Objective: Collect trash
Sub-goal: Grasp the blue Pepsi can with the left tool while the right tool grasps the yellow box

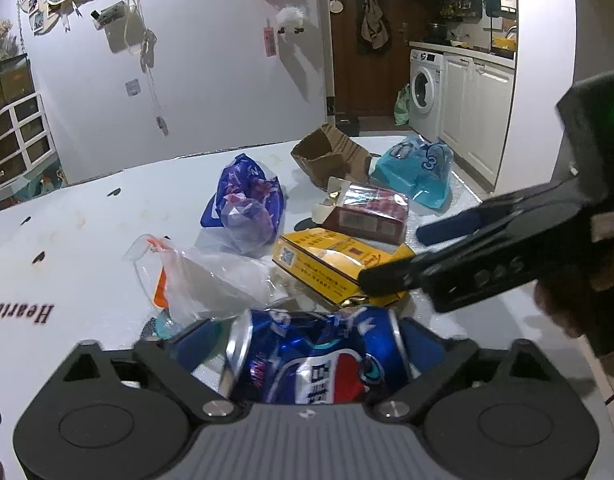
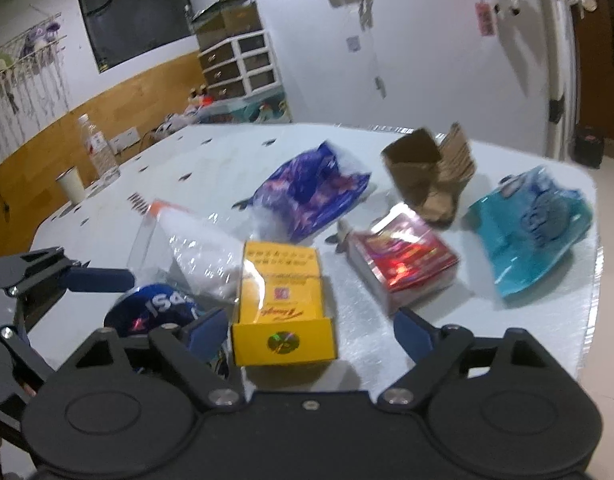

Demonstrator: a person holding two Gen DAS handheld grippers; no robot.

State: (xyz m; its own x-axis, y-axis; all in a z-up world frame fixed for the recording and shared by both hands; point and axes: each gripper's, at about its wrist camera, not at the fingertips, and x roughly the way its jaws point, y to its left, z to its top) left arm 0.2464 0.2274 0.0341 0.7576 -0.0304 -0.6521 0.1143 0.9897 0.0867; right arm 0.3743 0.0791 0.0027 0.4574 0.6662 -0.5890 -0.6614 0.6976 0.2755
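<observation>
Crushed blue Pepsi can (image 1: 311, 356) sits between the fingers of our left tool (image 1: 307, 344), lying sideways, low over the bench (image 1: 87, 232). Pads look pressed on both ends of it, so we read that as clamped on the can. Can't tell from the left wrist view whether it's lifted or resting on the surface.

Yellow cigarette carton (image 2: 283, 304) lies just ahead of our right tool (image 2: 307, 326), end flap facing the camera. Right tool's fingers are spread wide, one on each side of the carton, nothing gripped yet. Right wrist view is motion-blurred, so contact is unclear.

Progress: early, we judge. One piece in hand, nothing visibly binned, no bin or trash bag in either view. Left on the bench: yellow carton, red cigarette carton (image 2: 403, 264) beside it, clear plastic bag (image 1: 211, 276) with an orange strip, purple plastic bag (image 1: 247, 204), torn cardboard box (image 1: 331, 152), blue pouch (image 1: 419, 172) at the far corner. All clustered near each other.

A water bottle (image 2: 99, 148) and a paper cup (image 2: 72, 186) stand well apart at the far left edge; unclear if they count as trash.

Pose: left tool low and level, pointing across the bench. Right tool comes in from the right, angled toward the carton, close beside the left one.
</observation>
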